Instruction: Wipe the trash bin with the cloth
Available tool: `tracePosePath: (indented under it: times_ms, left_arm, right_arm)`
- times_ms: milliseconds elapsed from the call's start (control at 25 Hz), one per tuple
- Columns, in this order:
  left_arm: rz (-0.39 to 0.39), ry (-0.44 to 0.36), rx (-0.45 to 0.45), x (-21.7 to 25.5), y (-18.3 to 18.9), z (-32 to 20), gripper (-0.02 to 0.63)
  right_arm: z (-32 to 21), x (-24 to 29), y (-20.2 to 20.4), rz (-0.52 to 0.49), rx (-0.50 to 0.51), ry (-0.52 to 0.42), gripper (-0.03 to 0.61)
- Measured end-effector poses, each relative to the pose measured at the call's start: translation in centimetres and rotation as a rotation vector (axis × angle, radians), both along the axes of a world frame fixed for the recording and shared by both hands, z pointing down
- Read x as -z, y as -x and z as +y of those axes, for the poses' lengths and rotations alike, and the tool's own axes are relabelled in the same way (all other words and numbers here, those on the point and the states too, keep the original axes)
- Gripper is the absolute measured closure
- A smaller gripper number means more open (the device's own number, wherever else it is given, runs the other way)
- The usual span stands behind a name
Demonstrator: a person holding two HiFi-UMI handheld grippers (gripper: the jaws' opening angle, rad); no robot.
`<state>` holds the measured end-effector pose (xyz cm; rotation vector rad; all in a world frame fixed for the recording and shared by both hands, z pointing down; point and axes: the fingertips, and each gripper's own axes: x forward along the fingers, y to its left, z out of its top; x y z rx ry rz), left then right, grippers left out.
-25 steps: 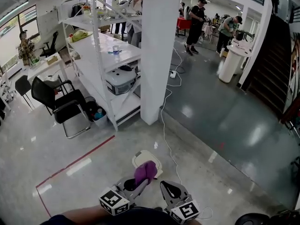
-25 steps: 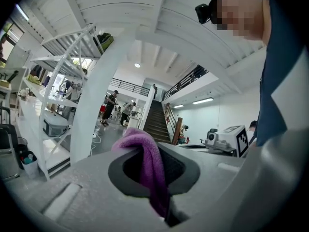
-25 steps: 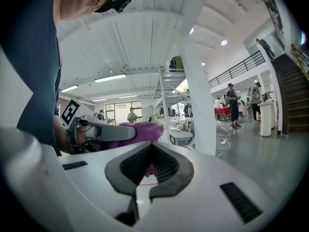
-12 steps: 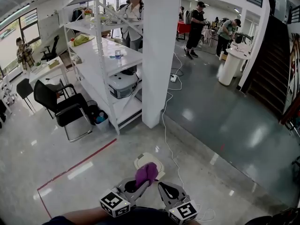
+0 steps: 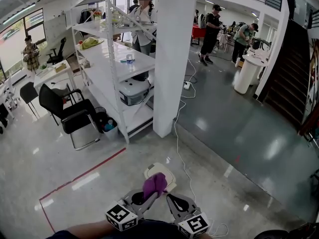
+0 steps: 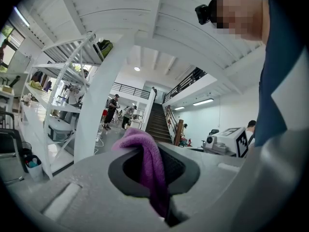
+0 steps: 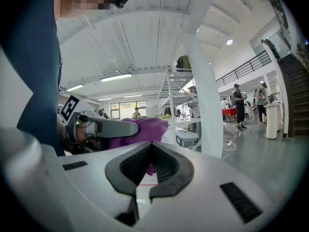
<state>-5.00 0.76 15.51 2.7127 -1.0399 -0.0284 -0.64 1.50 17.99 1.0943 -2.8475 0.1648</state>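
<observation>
In the head view a purple cloth (image 5: 155, 184) hangs bunched over a small white trash bin (image 5: 169, 178) that stands on the floor just in front of me. My left gripper (image 5: 148, 196) is shut on the cloth. The left gripper view shows the cloth (image 6: 148, 164) pinched between the jaws and draped over their tips. My right gripper (image 5: 174, 201) sits beside it to the right, shut with nothing in it. In the right gripper view the jaws (image 7: 151, 149) meet, with the cloth (image 7: 145, 128) and the left gripper (image 7: 107, 128) just beyond them.
A wide white pillar (image 5: 172, 59) rises ahead, with a white shelf rack (image 5: 115, 66) to its left and a black chair (image 5: 65, 114) beyond. A cable (image 5: 177, 148) runs along the floor past the bin. Red tape (image 5: 84, 175) marks the floor at left. People stand far back; stairs (image 5: 293, 78) are at right.
The head view has drifted slightly, so the pillar and shelves sit a little to the right. Both grippers and the clamped cloth stay over the bin almost unmoved.
</observation>
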Motion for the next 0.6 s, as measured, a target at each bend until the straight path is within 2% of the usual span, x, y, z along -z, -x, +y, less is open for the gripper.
tracePosePath:
  times_ms: [360, 600]
  left_arm:
    - [0.002, -0.003, 0.008, 0.17, 0.06, 0.43, 0.592]
    - [-0.023, -0.019, -0.003, 0.71, 0.16, 0.79, 0.591]
  right_arm:
    - [0.28, -0.14, 0.11, 0.001, 0.007, 0.002, 0.572]
    - [0.44, 0.58, 0.44, 0.005, 0.022, -0.001, 0.572]
